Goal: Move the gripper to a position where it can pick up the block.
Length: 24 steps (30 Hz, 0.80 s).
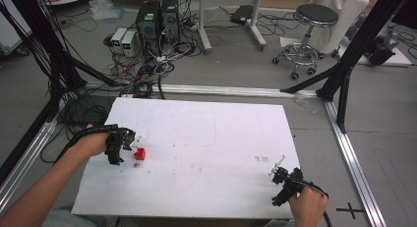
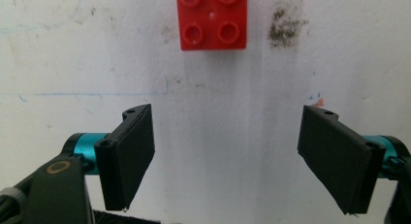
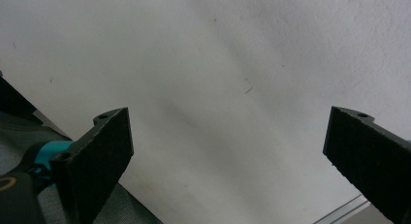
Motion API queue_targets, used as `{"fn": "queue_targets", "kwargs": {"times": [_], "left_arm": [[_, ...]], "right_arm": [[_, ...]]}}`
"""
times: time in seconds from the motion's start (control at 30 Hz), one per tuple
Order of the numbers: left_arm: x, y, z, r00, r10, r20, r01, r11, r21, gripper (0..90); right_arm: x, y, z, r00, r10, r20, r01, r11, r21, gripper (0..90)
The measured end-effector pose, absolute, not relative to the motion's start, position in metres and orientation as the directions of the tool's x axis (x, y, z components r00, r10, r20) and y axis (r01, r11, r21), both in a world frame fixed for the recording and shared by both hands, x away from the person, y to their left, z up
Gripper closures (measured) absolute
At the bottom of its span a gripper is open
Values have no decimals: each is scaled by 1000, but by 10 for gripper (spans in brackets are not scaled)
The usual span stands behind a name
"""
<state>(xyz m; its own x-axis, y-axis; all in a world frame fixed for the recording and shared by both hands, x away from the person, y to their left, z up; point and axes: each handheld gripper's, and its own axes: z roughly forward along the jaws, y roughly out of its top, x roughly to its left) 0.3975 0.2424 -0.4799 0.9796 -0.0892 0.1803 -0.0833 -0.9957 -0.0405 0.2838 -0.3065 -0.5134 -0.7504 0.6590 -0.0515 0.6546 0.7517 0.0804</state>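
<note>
A small red studded brick [image 1: 140, 154] lies on the white board [image 1: 206, 133] near its left side. My left gripper [image 1: 129, 149] hovers just left of the brick, open, with nothing between its jaws. In the left gripper view the red brick [image 2: 213, 19] sits ahead of the open left gripper [image 2: 227, 153], beyond the jaw tips. My right gripper [image 1: 278, 166] rests near the board's front right corner, open and empty. In the right gripper view the right gripper [image 3: 228, 151] spreads wide over bare white board [image 3: 218, 64].
A dark smudge [image 2: 286, 25] marks the board beside the brick. Metal frame rails [image 1: 351, 153] run along the board's right and far sides. Beyond are computer towers [image 1: 157, 18], tangled cables [image 1: 142, 70] and a stool [image 1: 307, 35] on the floor.
</note>
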Motion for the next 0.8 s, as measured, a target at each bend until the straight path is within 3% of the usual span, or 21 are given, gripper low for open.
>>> {"fn": "queue_targets", "kwargs": {"times": [0.8], "left_arm": [[415, 209, -494, 987, -131, 93, -129, -991, -29, 217]], "right_arm": [[283, -306, -514, -752, 657, -57, 652, 753, 86, 31]]}}
